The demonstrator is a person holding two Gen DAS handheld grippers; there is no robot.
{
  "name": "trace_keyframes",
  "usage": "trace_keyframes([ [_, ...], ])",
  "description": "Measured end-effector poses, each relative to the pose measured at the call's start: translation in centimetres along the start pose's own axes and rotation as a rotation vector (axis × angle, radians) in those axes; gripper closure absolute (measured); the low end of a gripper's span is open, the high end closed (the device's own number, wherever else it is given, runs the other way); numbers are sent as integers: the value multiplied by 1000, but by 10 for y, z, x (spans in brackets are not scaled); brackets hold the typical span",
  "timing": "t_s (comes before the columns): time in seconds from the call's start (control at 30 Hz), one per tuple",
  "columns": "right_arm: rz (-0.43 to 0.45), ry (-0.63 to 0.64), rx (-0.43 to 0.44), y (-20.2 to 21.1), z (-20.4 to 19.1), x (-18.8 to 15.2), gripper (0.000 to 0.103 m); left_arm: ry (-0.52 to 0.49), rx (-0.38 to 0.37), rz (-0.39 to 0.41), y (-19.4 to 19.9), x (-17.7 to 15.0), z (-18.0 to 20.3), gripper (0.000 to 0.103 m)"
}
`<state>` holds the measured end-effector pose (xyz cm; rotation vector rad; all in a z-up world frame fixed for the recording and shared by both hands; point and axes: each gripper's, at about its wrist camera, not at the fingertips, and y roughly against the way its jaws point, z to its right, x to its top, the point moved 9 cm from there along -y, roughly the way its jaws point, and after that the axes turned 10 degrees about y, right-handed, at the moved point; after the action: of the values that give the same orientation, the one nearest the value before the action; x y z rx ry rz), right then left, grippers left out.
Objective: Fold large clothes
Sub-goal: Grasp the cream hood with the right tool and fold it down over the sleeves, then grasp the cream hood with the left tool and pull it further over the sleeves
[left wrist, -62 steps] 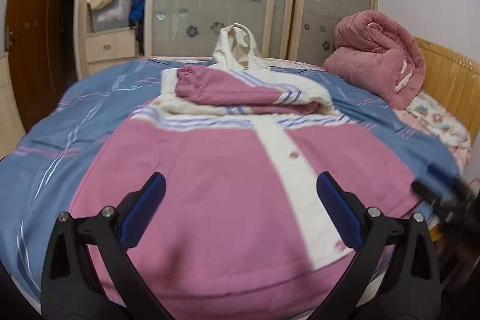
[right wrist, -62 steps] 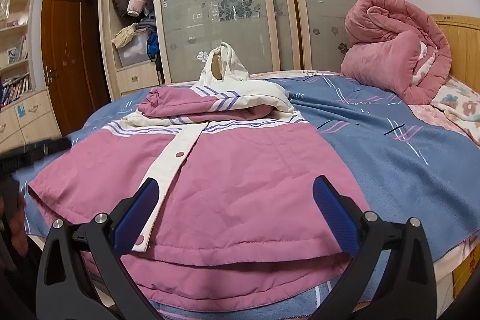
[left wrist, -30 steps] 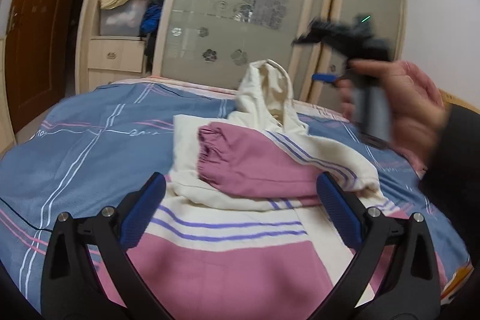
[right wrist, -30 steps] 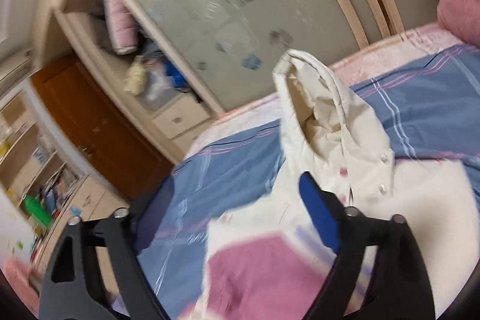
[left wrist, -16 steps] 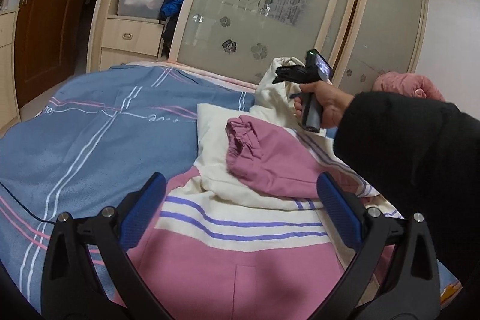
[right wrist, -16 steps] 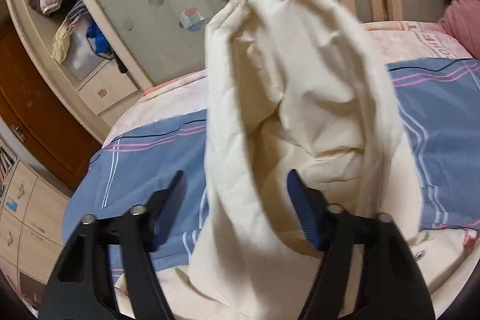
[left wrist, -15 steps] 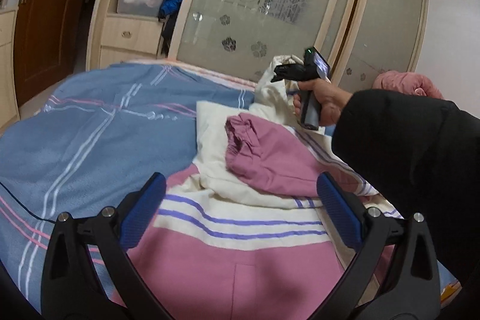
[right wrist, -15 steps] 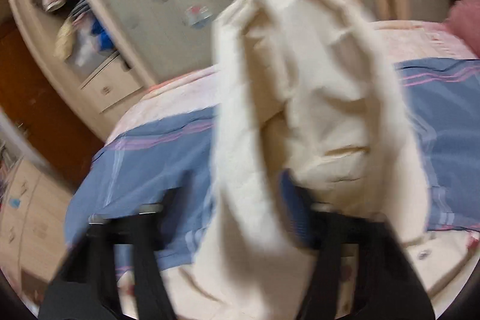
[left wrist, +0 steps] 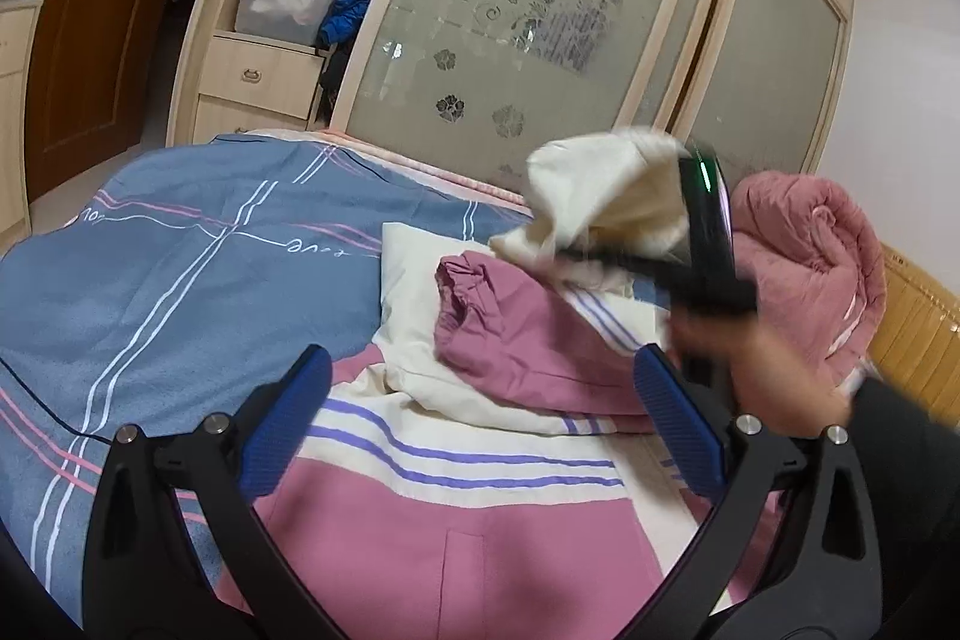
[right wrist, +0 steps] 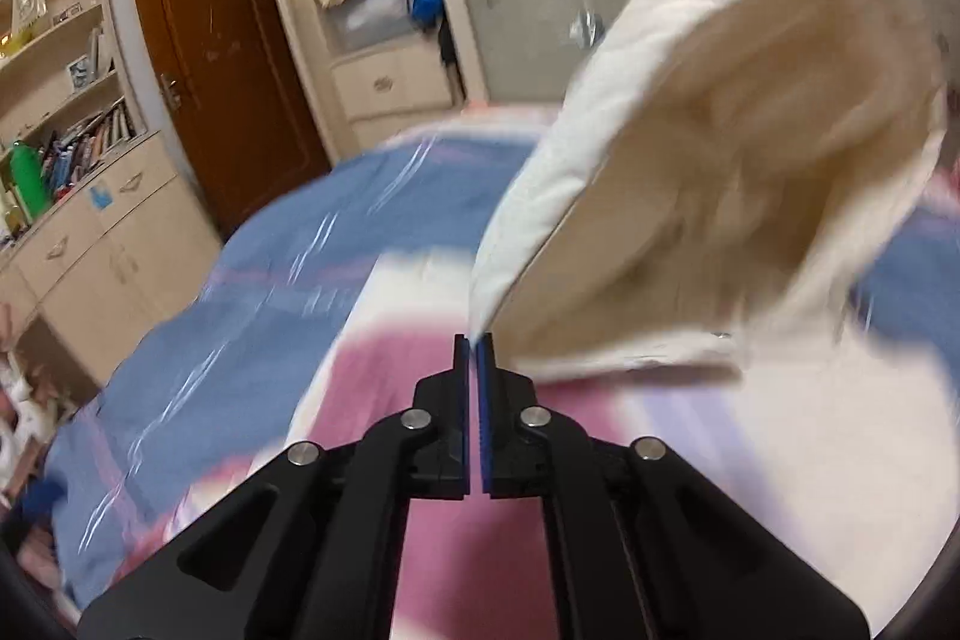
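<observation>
The pink-and-cream hooded padded jacket (left wrist: pixel 480 460) lies on the blue striped bedspread (left wrist: pixel 180 280). The right gripper (right wrist: pixel 472 340) is clamped on its blurred cream hood (right wrist: pixel 708 130), lifted above the jacket; the left gripper (left wrist: pixel 480 436) stands apart, its base cut off.

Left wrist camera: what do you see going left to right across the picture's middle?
Brown wooden door → blue striped bedspread → folded pink sleeve → cream hood pinched by the right gripper → rolled pink quilt → yellow wooden headboard.
</observation>
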<state>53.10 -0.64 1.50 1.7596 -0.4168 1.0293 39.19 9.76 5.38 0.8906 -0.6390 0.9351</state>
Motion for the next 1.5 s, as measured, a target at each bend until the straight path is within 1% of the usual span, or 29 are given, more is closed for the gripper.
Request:
trace_keyframes([
  [0.03,-58,-33,42,-6,-11,-28,103,7,-3,-2,1,0,-1,2],
  [0.07,-96,-46,62,-12,-17,-45,103,10,-4,-3,2,0,0,2],
  [0.1,-107,-45,47,-14,-22,-63,103,12,-6,-3,3,0,0,2],
  [0.13,-99,-31,24,-11,-24,-71,103,8,-6,-4,4,0,1,2],
  [0.17,-73,-27,18,-2,-29,-78,103,4,-3,-4,4,-1,1,2],
  [0.2,-38,-68,31,11,-29,-81,99,1,-3,-5,5,-1,2,2],
  [0.23,1,-135,59,28,-29,-83,89,-2,-7,-9,6,-2,3,2],
  [0.27,28,-180,80,41,-29,-85,51,-6,-10,-14,6,-3,5,2],
  [0.3,85,-239,96,64,-28,-87,20,-10,-13,-17,7,-4,6,2],
  [0.33,163,-286,93,91,-24,-90,14,-15,-14,-18,8,-5,8,2],
  [0.37,206,-311,92,111,-22,-94,9,-19,-14,-20,7,-5,10,2],
  [0.47,280,-367,122,164,-17,-109,9,-15,-31,-39,6,-10,16,2],
  [0.53,353,-402,102,203,-4,-118,7,2,-53,-75,2,-17,23,2],
  [0.57,383,-422,101,213,2,-118,6,8,-60,-92,-1,-21,26,2],
  [0.67,536,-537,111,251,24,-133,2,13,-53,-144,-8,-37,34,2],
  [0.7,580,-581,121,257,33,-138,1,9,-46,-161,-11,-44,37,2],
  [0.73,603,-617,132,261,39,-145,1,3,-44,-178,-13,-51,42,2],
  [0.77,596,-659,136,257,46,-156,1,-5,-40,-193,-14,-57,46,2],
  [0.83,561,-687,133,250,51,-166,1,-28,-27,-214,-16,-69,54,2],
  [0.9,532,-678,122,251,53,-171,1,-63,-11,-225,-16,-78,60,2],
  [1.0,474,-630,68,257,53,-178,1,-131,17,-238,-12,-93,74,2],
  [1.1,431,-626,71,251,50,-185,1,-170,5,-243,-3,-101,88,2],
  [1.2,414,-628,64,253,49,-193,1,-250,13,-223,8,-108,103,2],
  [1.33,371,-562,-5,255,47,-192,1,-390,67,-167,19,-117,115,2],
  [1.4,356,-534,-37,255,48,-192,1,-421,92,-153,19,-120,116,2],
  [1.5,334,-507,-73,253,50,-191,1,-441,128,-165,13,-125,113,2],
])
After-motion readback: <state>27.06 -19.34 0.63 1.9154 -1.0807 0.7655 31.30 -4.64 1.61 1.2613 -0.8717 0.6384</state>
